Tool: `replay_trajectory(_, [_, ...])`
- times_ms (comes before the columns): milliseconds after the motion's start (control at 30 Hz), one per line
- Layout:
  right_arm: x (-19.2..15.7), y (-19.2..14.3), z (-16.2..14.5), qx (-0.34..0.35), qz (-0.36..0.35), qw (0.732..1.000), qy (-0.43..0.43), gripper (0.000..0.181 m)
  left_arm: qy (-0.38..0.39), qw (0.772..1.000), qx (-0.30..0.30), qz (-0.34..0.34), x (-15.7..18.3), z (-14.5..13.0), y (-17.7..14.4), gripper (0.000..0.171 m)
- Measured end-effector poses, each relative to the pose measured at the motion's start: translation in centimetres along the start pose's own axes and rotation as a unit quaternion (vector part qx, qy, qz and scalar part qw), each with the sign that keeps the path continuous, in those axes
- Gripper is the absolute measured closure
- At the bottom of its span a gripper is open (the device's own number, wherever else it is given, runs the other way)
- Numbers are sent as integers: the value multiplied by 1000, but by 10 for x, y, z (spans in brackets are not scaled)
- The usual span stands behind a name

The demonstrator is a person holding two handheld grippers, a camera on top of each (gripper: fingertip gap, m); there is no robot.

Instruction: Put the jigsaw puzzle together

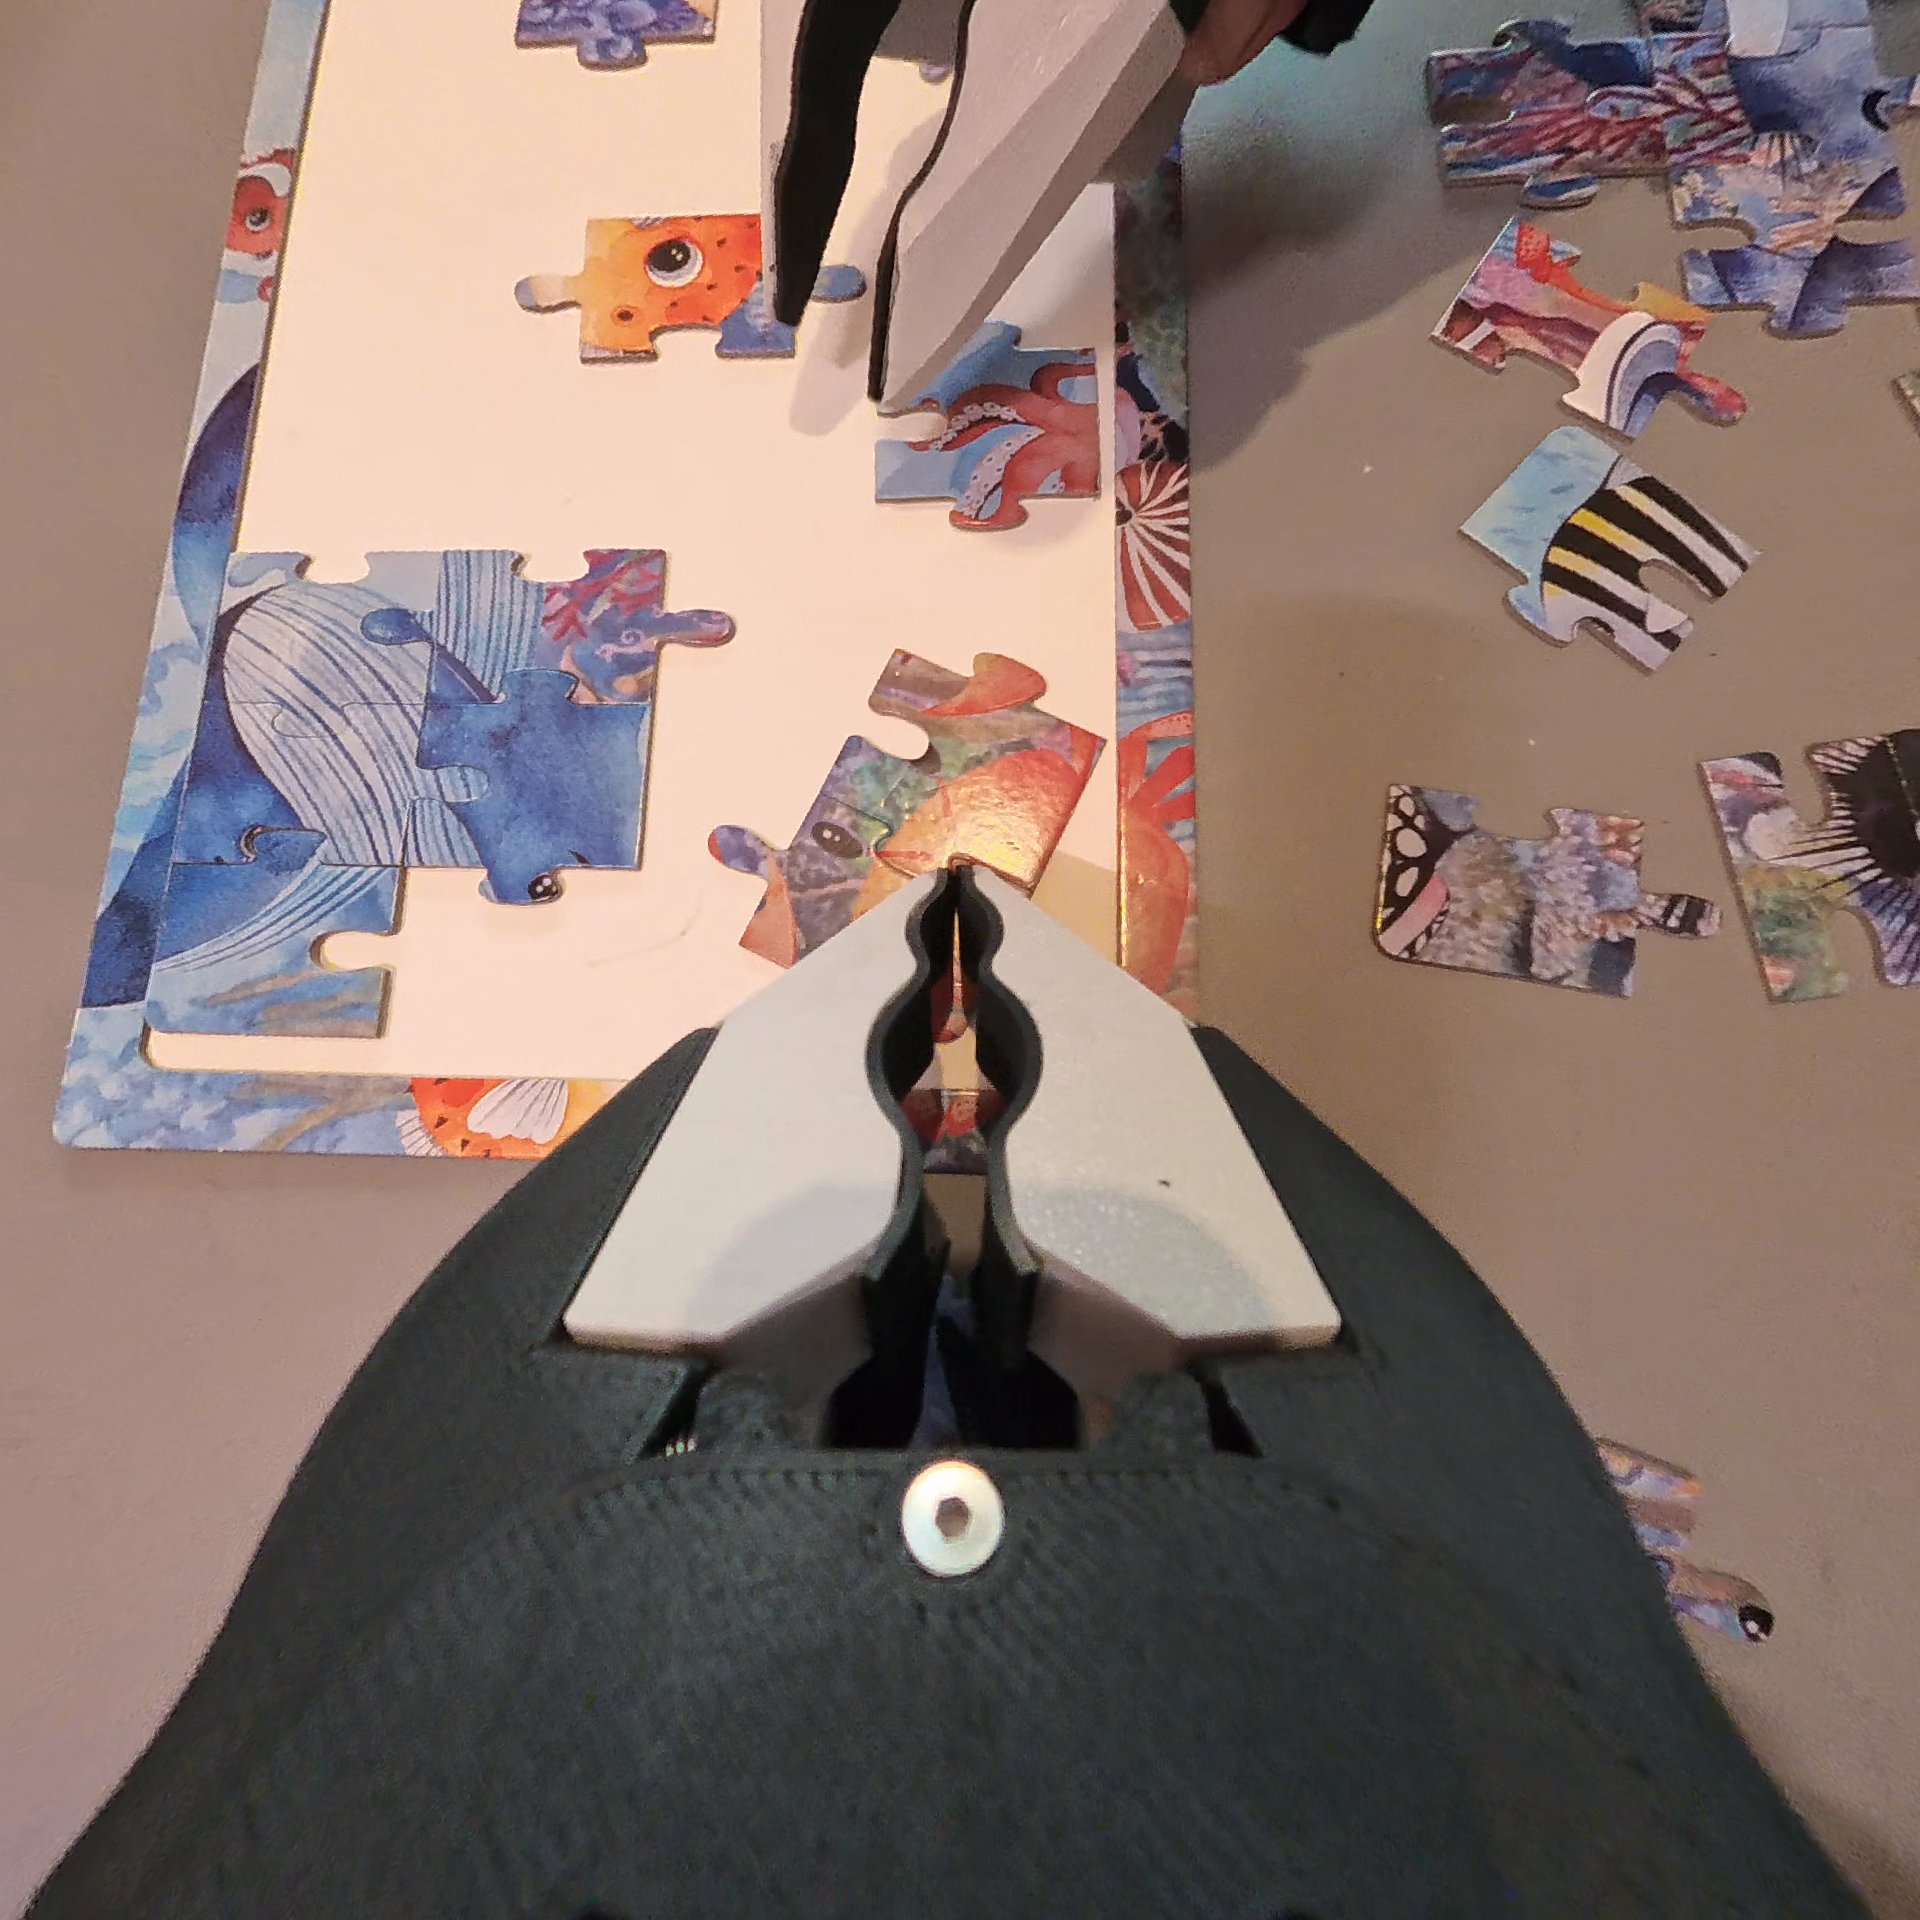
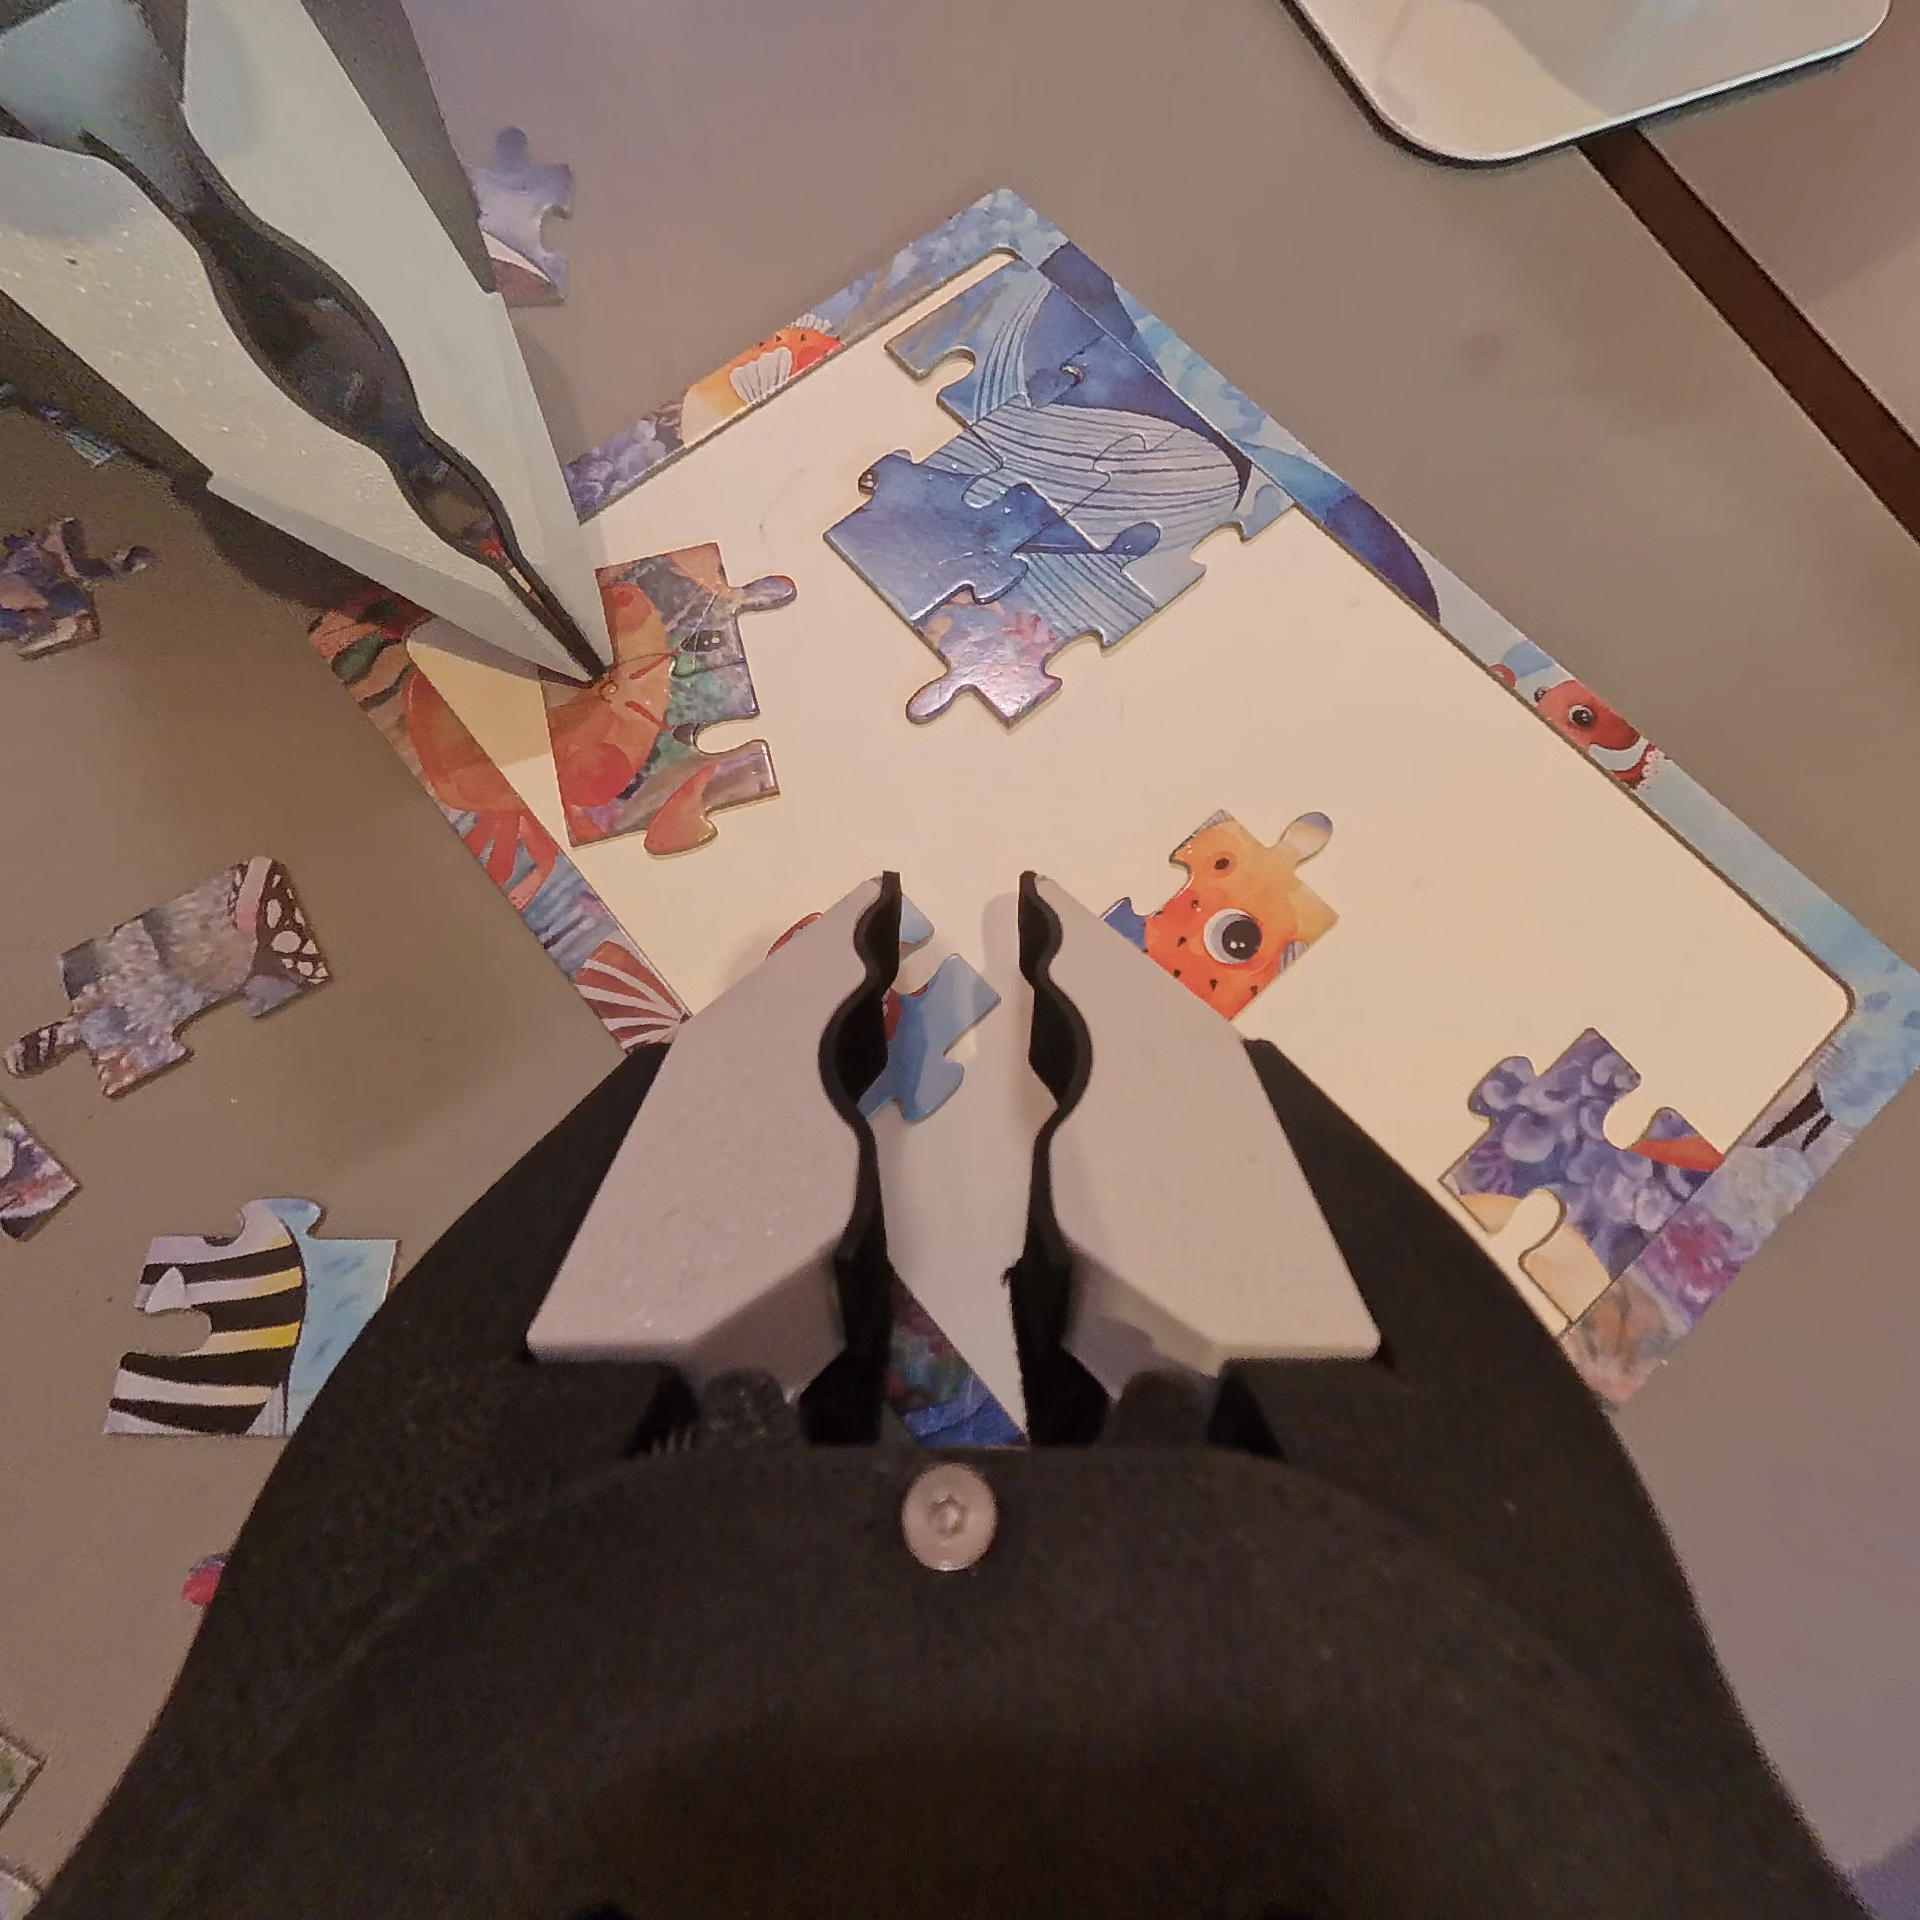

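Two tools are being shown. The left tool [image 1: 954, 873] is being held with its fingers closed together, its tip pressing down on the orange crab piece [image 1: 997, 800], lower right inside the puzzle tray [image 1: 166, 1101]; nothing is seen gripped between the fingers. The right tool [image 2: 956, 883] is being held with a narrow gap between its fingers, holding nothing, hovering over the octopus piece [image 2: 925, 1049], which is largely being hidden behind its fingers.

Inside the tray, in the right wrist view, five groups are being counted: a joined whale cluster [image 2: 1049, 520] of about six pieces, the seams being hard to make out; the crab piece joined to a neighbour; the octopus piece; an orange pufferfish piece [image 2: 1236, 925]; and a purple coral piece [image 2: 1569, 1153] at the lower right.

On the grey tabletop [image 1: 1299, 1195], in the left wrist view, loose pieces are lying at the right: a striped fish piece [image 1: 1610, 551], a spotted grey piece [image 1: 1517, 894], a pink-and-white piece [image 1: 1590, 332], and several others being cut off by the frame edge, so no exact count is being given. A pale tray corner [image 2: 1600, 73] is being cropped at the upper right of the right wrist view.
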State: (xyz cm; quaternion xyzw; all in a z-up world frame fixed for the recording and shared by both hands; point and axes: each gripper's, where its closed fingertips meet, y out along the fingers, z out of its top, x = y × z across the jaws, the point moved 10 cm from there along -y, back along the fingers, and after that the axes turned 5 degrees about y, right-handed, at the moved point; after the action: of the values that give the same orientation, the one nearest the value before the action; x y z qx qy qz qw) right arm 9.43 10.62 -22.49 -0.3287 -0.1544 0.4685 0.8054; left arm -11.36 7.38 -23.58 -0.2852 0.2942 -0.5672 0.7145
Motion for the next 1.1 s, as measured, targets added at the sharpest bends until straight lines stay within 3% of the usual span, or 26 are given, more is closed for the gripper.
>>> replay_trajectory(333, [4, -7, 2, 17, 0, 1000, 12, 160, 7, 1000, 8, 21, -2, 1, -4, 171])
replay_trajectory(533, [4, -7, 2, 15, 2, 1000, 14, 159, -12, 1000, 5, 27, -6, -2, -3, 137])
replay_trajectory(633, [3, -6, 1, 11, 2, 1000, 12, 157, -20, 1000, 3, 17, -5, -3, -1, 131])
replay_trajectory(1100, [2, -7, 3, 18, 7, 1000, 14, 157, -25, 999, 8, 18, -5, -4, -1, 130])
